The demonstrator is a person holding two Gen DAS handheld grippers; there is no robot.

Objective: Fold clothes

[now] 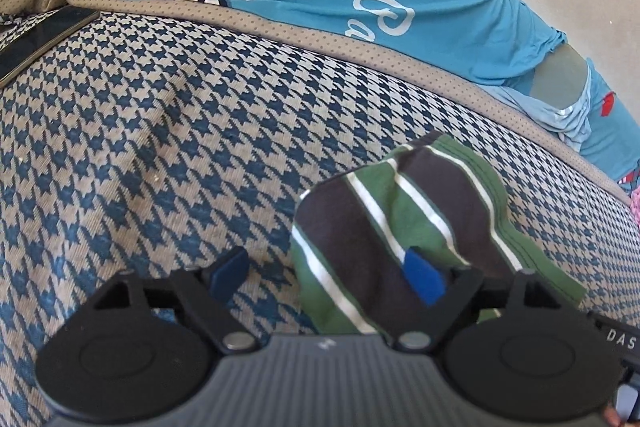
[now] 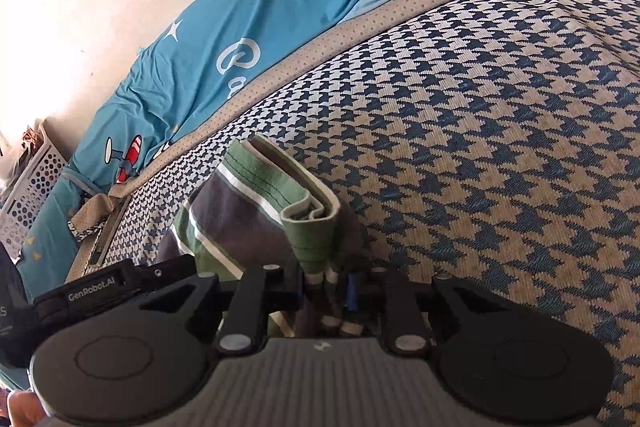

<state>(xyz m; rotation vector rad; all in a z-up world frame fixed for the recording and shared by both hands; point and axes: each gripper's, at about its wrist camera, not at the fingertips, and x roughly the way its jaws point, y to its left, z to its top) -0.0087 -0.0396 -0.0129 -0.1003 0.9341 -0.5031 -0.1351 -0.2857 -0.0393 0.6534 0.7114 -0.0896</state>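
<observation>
Left gripper stands spread wide, its left finger over bare houndstooth mattress and its right finger touching the striped garment. Right gripper is clamped on that striped garment, which is folded into a layered bundle on the mattress near its dotted edge trim, beside the blue printed sheet.

Black left gripper with blue fingertips, ribbed grey body
</observation>
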